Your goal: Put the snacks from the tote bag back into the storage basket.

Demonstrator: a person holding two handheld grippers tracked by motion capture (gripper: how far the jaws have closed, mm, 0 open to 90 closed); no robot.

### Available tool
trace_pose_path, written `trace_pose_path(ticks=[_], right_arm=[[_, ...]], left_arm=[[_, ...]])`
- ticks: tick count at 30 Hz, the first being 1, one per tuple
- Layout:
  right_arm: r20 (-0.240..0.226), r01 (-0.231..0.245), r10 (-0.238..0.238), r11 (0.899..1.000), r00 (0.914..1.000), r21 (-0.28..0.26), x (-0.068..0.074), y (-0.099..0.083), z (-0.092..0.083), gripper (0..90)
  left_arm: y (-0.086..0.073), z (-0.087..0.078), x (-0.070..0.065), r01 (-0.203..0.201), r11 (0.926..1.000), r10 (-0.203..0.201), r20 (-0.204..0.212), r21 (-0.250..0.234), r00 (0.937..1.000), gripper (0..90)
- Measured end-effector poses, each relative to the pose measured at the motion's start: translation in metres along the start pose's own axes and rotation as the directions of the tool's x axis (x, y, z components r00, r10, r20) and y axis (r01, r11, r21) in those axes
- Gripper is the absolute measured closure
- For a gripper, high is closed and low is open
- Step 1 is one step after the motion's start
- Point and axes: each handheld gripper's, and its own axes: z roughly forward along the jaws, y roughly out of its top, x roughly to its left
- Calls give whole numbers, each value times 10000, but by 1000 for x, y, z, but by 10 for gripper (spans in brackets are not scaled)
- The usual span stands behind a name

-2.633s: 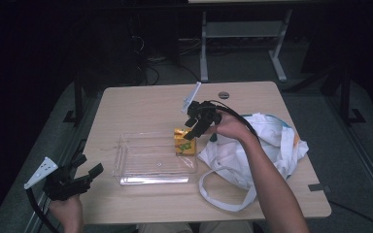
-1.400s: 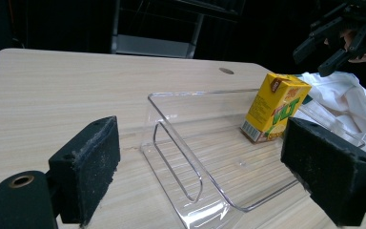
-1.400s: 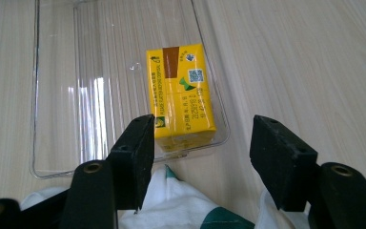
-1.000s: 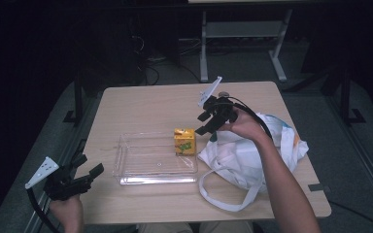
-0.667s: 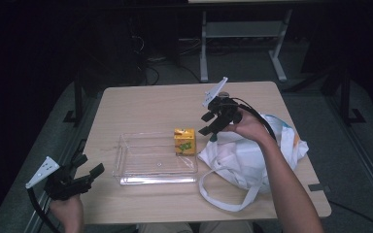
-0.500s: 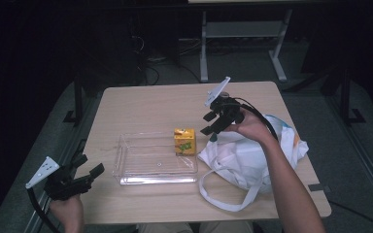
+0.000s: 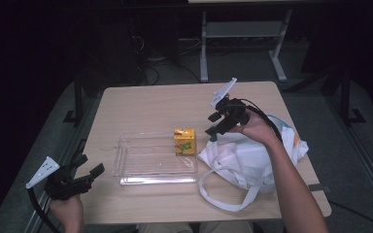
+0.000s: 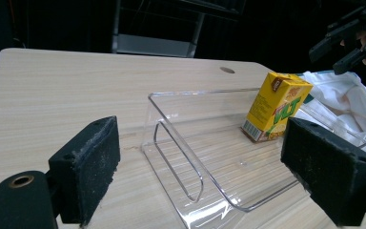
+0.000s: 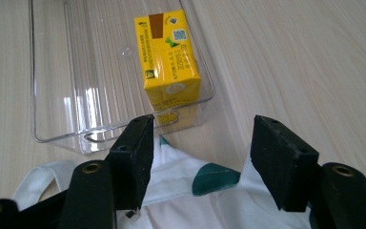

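Juice carton, yellow with green print, stands upright inside the clear plastic tray, in the tray's corner that is nearest to the white cloth bag. In the right gripper view the carton stands close against the tray's end wall, and the bag's edge lies just outside this wall, almost touching it.

The right gripper hovers above the bag's edge on the tray side, near the carton but apart from it. Its jaws are parted, with nothing between the pads; below them lies the white cloth with a green spot. The left gripper rests near the table's edge, on the tray's side away from the bag, with its jaws wide apart and nothing in them; in the left gripper view it looks along the tray toward the carton.

I judge that one item is already placed in the tray and the step in hand is to go for another thing in the bag. What the bag holds I cannot tell, because the cloth covers it. The next move probably calls for the right gripper to go down into the bag's opening, perhaps with the left gripper coming across the tray to hold the cloth open, and to avoid knocking the carton, which stands so near to the bag.
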Motion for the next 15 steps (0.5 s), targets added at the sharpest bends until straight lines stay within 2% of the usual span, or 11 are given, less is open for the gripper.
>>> trace_pose_path(ticks=[6,15], right_arm=[[21,-249,249,9997,9997,50,0,-7,-3,394],[104,-238,237,9997,9997,72,3,-9,-9,393]], left_arm=[[0,1,0,7,10000,-7,-8,3,10000,124],[0,1,-1,-12,10000,12,6,5,10000,124]])
